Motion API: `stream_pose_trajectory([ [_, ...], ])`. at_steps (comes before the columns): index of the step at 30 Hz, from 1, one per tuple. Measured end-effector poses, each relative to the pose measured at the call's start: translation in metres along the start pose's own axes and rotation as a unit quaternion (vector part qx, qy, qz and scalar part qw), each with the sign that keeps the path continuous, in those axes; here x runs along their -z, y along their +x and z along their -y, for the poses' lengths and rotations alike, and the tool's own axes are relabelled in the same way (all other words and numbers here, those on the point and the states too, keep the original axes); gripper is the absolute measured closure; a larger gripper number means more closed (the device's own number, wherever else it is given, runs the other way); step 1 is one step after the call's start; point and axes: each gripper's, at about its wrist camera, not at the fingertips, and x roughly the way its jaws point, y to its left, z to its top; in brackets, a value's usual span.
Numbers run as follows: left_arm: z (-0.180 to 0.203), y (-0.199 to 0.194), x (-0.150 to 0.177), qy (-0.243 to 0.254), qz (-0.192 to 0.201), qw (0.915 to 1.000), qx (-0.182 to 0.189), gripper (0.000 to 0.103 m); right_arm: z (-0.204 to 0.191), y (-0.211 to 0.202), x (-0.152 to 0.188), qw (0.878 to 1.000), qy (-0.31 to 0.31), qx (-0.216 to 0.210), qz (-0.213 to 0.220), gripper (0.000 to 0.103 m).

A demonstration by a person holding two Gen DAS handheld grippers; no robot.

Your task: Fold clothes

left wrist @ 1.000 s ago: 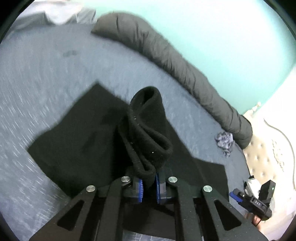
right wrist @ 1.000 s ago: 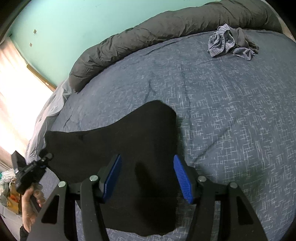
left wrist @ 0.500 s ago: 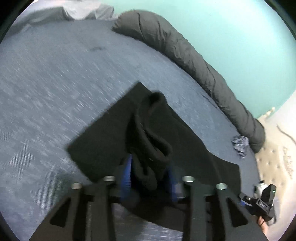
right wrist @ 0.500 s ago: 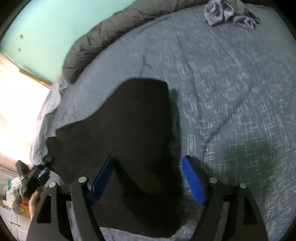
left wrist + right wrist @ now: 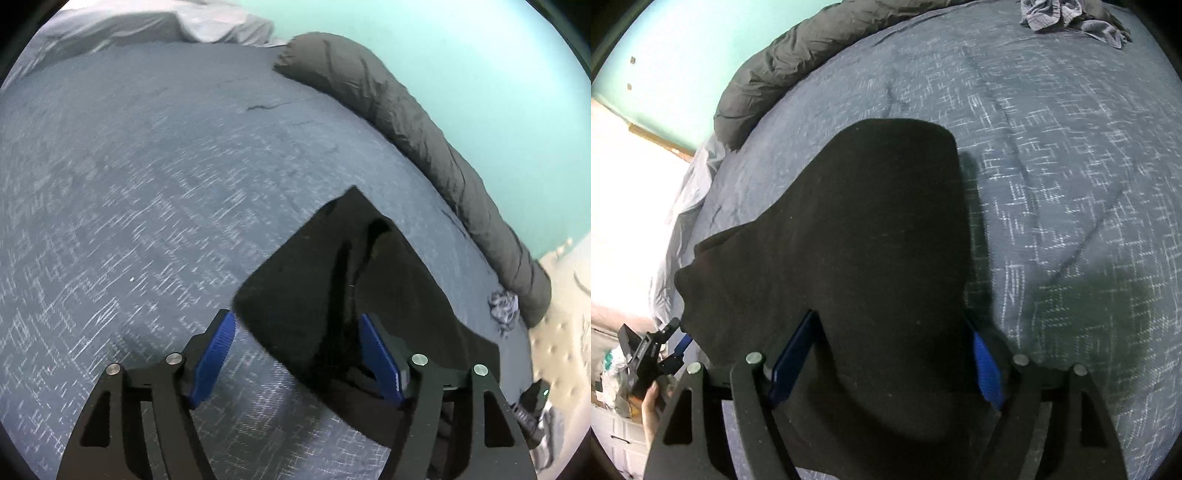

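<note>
A black garment (image 5: 332,288) lies flat on the blue-grey bedspread (image 5: 129,184), with a fold running along its middle. My left gripper (image 5: 299,354) is open just above the garment's near edge, with nothing between its blue pads. In the right wrist view the same garment (image 5: 857,240) spreads across the bedspread (image 5: 1071,166). My right gripper (image 5: 890,365) is open and hangs low over the garment's near part, its pads on either side of the cloth. The left gripper shows small in the right wrist view (image 5: 653,358).
A rolled dark grey duvet (image 5: 424,129) runs along the teal wall at the bed's far edge. A crumpled grey cloth (image 5: 1071,18) lies at the far right of the bed. A pale sheet (image 5: 147,22) lies at the far left corner.
My left gripper opened and let go of the bunched black cloth, which now lies flat. My right gripper stayed open and moved lower and closer over the garment.
</note>
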Motion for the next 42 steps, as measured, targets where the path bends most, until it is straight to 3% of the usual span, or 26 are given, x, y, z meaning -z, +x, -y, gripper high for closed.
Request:
stream_pose_trajectory([
  [4,-0.009,0.023,0.003,-0.028,-0.035,0.9978,0.048,0.023,-0.001,0.001,-0.002,1.000,0.006,0.000,0.003,0.024],
  [8,-0.011,0.035,0.003,-0.043,-0.037,0.9959,0.070,0.023,-0.008,-0.003,0.000,1.000,-0.009,0.008,0.007,0.044],
  [9,-0.011,0.035,0.003,-0.043,-0.034,0.9959,0.071,0.024,-0.008,-0.004,0.001,1.000,-0.011,0.005,0.009,0.055],
  [12,-0.011,0.036,0.003,-0.040,-0.027,0.9964,0.069,0.038,-0.009,-0.008,0.001,1.000,-0.014,-0.005,0.015,0.072],
  [14,-0.011,0.035,0.002,-0.042,-0.024,0.9960,0.075,0.056,-0.012,-0.013,0.000,1.000,-0.019,-0.009,0.022,0.079],
  [16,-0.008,0.029,0.000,-0.038,-0.015,0.9956,0.084,0.074,-0.017,-0.023,-0.002,0.999,-0.031,-0.014,0.034,0.081],
  [23,0.025,0.010,0.018,-0.020,-0.015,0.9922,0.122,0.081,-0.034,-0.078,-0.020,0.995,-0.069,-0.020,0.074,0.084],
  [28,0.050,-0.001,0.036,-0.010,-0.024,0.9881,0.152,0.083,-0.018,-0.141,-0.033,0.991,-0.079,-0.001,0.105,0.084],
  [35,0.120,0.018,0.094,0.031,-0.080,0.9796,0.182,0.089,0.050,-0.216,-0.022,0.990,-0.064,0.049,0.119,0.084],
  [42,0.170,0.035,0.147,0.059,-0.122,0.9742,0.181,0.089,0.132,-0.222,0.002,0.992,-0.026,0.072,0.099,0.084],
])
